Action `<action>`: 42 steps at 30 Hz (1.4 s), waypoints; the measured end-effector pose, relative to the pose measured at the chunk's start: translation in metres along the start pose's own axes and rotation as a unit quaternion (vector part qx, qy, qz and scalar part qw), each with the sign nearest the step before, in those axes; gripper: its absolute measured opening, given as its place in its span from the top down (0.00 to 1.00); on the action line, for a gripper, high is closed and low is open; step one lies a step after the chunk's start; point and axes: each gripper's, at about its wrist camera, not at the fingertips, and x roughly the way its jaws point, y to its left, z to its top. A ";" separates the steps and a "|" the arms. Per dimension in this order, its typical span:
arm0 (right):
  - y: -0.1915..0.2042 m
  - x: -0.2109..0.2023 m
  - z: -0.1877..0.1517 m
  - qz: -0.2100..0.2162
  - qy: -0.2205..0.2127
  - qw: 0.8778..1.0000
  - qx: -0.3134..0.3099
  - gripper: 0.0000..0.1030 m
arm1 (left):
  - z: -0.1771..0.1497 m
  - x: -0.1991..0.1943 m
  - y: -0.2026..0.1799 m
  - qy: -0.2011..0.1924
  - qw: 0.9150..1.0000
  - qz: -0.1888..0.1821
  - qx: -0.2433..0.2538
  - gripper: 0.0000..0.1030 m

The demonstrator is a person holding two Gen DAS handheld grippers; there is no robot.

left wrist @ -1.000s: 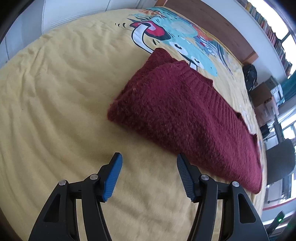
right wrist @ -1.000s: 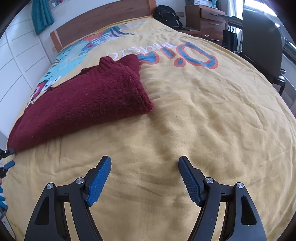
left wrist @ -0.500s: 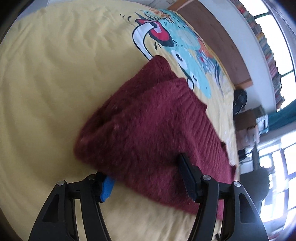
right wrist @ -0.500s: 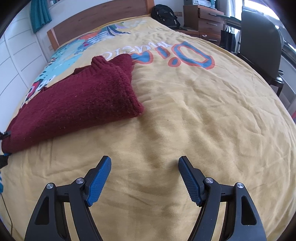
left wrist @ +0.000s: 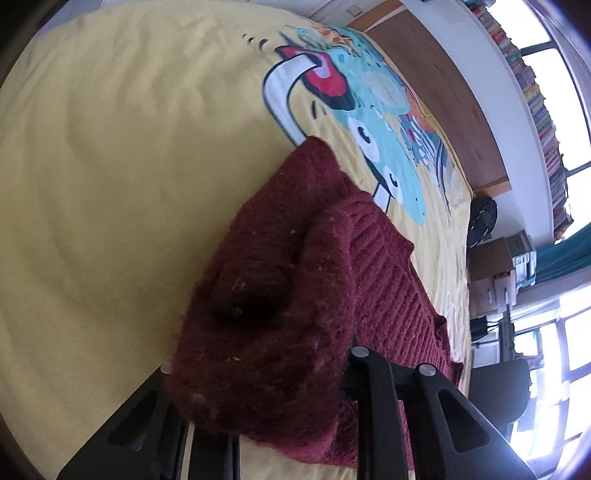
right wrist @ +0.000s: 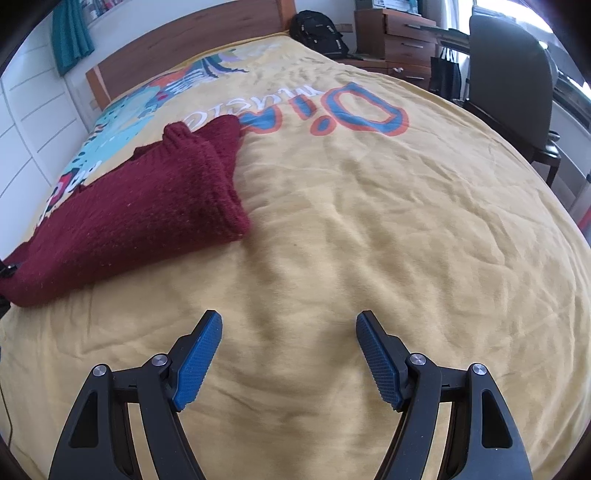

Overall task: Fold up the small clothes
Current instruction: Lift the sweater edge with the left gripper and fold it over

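Note:
A folded maroon knit sweater lies on the yellow printed bedcover. My left gripper is at the sweater's near corner and its jaws are closing. The knit is bunched up between them and hides both pads. In the right wrist view the same sweater stretches across the left side. My right gripper hovers open over bare bedcover, to the right of the sweater and apart from it. Nothing is between its blue pads.
A wooden headboard runs along the far end of the bed. A black backpack, wooden drawers and a dark chair stand beyond the bed's right side. Cardboard boxes sit past the bed in the left view.
My left gripper has moved forward onto the sweater's corner and closed, bunching the knit between its fingers. The right gripper has shifted slightly over the bedcover and stays open.

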 end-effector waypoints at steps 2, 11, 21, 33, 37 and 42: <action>-0.006 -0.002 0.000 0.001 0.000 1.000 0.004 0.26 | -0.002 -0.003 -0.010 -0.004 1.000 0.006 0.012 0.84; -0.040 -0.015 0.003 0.006 -0.009 0.999 0.035 0.26 | -0.008 -0.018 -0.072 -0.008 0.999 -0.002 0.053 0.85; -0.086 -0.036 0.007 0.007 -0.033 0.997 0.070 0.26 | -0.034 -0.004 -0.155 0.011 0.997 -0.032 0.067 0.85; -0.163 -0.059 -0.002 -0.013 -0.055 0.990 0.130 0.26 | -0.113 0.047 -0.265 0.070 0.987 -0.066 0.131 0.85; -0.184 -0.060 -0.011 -0.019 -0.054 0.987 0.149 0.26 | -0.162 0.075 -0.297 0.101 0.978 -0.061 0.171 0.85; -0.200 -0.059 -0.022 -0.020 -0.051 0.985 0.163 0.26 | -0.229 0.106 -0.321 0.122 0.956 -0.007 0.268 0.85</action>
